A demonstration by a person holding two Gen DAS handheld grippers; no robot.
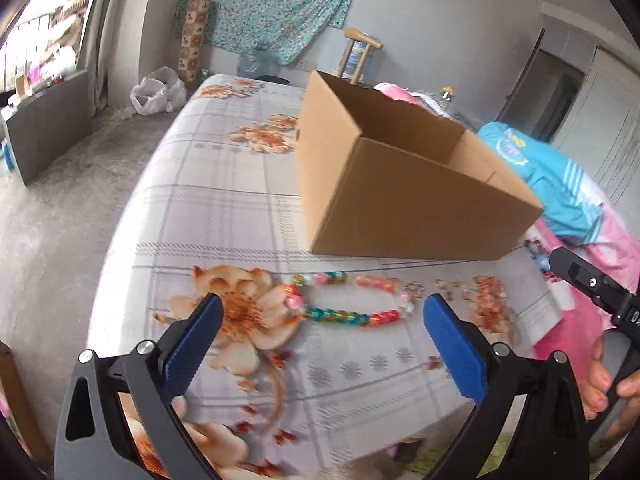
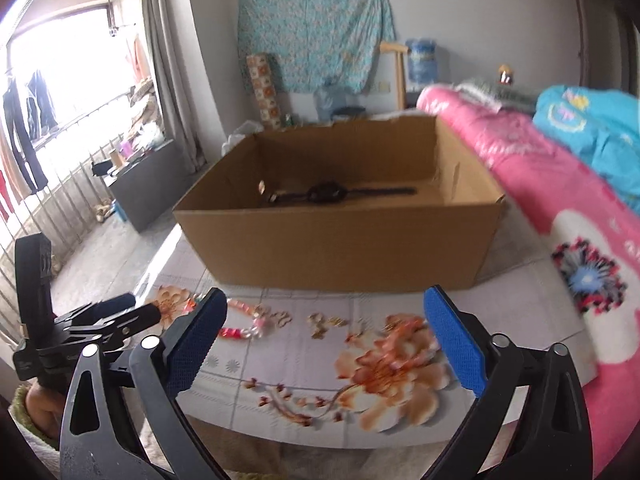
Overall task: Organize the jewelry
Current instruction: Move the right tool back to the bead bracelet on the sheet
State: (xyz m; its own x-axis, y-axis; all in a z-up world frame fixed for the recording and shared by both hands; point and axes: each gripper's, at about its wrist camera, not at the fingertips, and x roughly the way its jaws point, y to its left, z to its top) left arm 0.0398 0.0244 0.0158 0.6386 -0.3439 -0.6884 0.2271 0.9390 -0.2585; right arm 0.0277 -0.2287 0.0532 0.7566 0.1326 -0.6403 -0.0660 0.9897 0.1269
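Note:
A string of coloured beads [image 1: 348, 300] lies in a loop on the flowered bedsheet [image 1: 224, 200], just in front of an open cardboard box [image 1: 400, 200]. My left gripper [image 1: 322, 304] hovers over the beads, open, with nothing between its blue pads. In the right wrist view the beads' pink end [image 2: 240, 330] shows beside small gold pieces [image 2: 324, 324] scattered on the sheet. My right gripper [image 2: 326, 296] stands open above those pieces, holding nothing. A dark strap-like item [image 2: 332, 194] lies inside the box [image 2: 340, 240]. Each gripper appears at the edge of the other's view.
A pink quilt [image 2: 520, 168] and a turquoise garment [image 1: 560, 184] are piled along the bed's right side, close to the box. The bed's near edge runs just below the grippers. Bare floor, a white plastic bag [image 1: 158, 92] and a grey cabinet [image 1: 48, 128] lie to the left.

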